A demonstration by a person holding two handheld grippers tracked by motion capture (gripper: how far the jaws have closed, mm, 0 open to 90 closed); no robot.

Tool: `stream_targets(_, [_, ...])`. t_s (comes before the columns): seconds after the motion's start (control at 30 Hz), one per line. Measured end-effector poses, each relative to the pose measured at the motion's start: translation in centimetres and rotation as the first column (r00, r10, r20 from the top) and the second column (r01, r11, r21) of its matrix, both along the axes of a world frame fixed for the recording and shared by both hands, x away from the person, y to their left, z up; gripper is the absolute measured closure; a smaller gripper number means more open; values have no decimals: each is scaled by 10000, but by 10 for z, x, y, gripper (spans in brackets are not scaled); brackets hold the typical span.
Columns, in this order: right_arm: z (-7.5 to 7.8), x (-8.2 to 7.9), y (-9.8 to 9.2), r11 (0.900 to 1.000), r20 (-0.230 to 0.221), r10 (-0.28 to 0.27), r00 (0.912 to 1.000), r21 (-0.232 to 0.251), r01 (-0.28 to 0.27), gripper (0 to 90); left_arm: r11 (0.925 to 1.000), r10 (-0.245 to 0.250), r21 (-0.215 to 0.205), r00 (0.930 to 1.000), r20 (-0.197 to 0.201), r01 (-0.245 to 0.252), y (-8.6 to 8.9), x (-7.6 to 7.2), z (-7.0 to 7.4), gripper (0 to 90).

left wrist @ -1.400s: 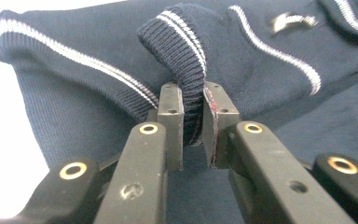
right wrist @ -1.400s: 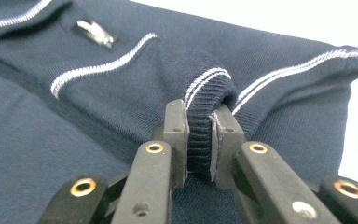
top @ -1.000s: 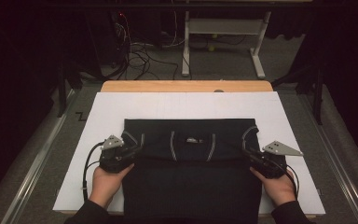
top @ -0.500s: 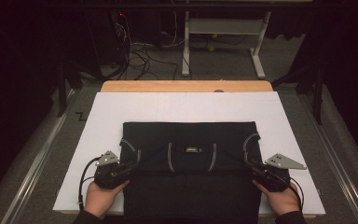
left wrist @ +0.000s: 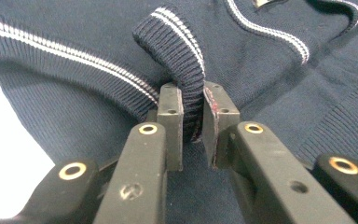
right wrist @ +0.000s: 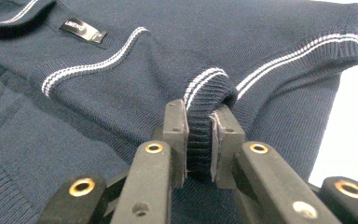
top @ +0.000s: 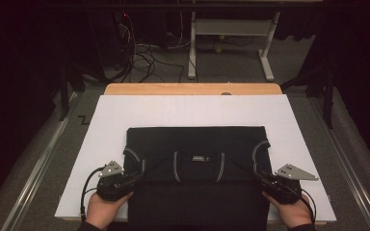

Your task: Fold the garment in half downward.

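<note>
A dark navy knit sweater [top: 195, 142] lies folded on the white sheet [top: 183, 110]. Its collar label [top: 198, 157] faces up near the middle. My left gripper [top: 136, 175] is at the sweater's left side, shut on a ribbed cuff with white stripes [left wrist: 177, 51], which bulges up between the jaws of the left gripper [left wrist: 192, 116]. My right gripper [top: 260, 177] is at the sweater's right side. In the right gripper view the right gripper [right wrist: 198, 135] is shut on a matching striped ribbed cuff [right wrist: 209, 81]. The label [right wrist: 82, 31] lies at the upper left there.
The white sheet covers a wooden table whose far edge [top: 192, 88] shows. Bare sheet lies beyond and to both sides of the sweater. Behind the table, cables [top: 144, 53] and a metal desk frame [top: 231, 38] stand on the floor.
Both grippers have moved toward the person, pulling the held cuffs and the folded top of the sweater with them. The collar now lies nearer the table's front edge.
</note>
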State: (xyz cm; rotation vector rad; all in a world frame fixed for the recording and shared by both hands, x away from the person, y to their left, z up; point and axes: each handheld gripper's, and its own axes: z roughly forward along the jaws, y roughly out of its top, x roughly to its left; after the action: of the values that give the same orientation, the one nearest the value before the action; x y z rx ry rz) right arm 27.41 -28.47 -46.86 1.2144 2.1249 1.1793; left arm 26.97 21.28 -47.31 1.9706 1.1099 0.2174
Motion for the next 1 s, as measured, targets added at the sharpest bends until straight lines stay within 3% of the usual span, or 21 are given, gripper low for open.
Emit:
stream_targets(0.3, [-3, -3, 2, 9996, -253, 114, 9996, -260, -121, 763, 10000, 12, 99, 9998, -180, -10, -1, -1, -4, 719])
stream_targets(0.37, [-4, -3, 1, 9999, -329, 126, 9994, -114, -130, 698, 9999, -82, 87, 9998, -157, 83, -1, 0, -4, 669])
stream_targets(0.5, [-3, -3, -2, 9999, -166, 102, 9998, 136, -100, 605, 9995, 226, 199, 9997, 116, -229, 1, -1, -3, 530])
stream_targets(0.57, [-1, -4, -3, 9997, -39, 89, 10000, 243, -88, 547, 9993, 358, -75, 9992, 178, -356, 4, -1, -1, 475])
stream_targets(0.63, [0, -4, -4, 9995, 40, 81, 10000, 306, -82, 496, 9990, 335, -296, 9990, 311, -326, 5, -2, 1, 473])
stream_targets(1.0, [8, -4, 0, 9980, 738, -21, 9973, 629, -26, 181, 9997, -80, -211, 9941, 1080, 103, -2, -2, 8, 288])
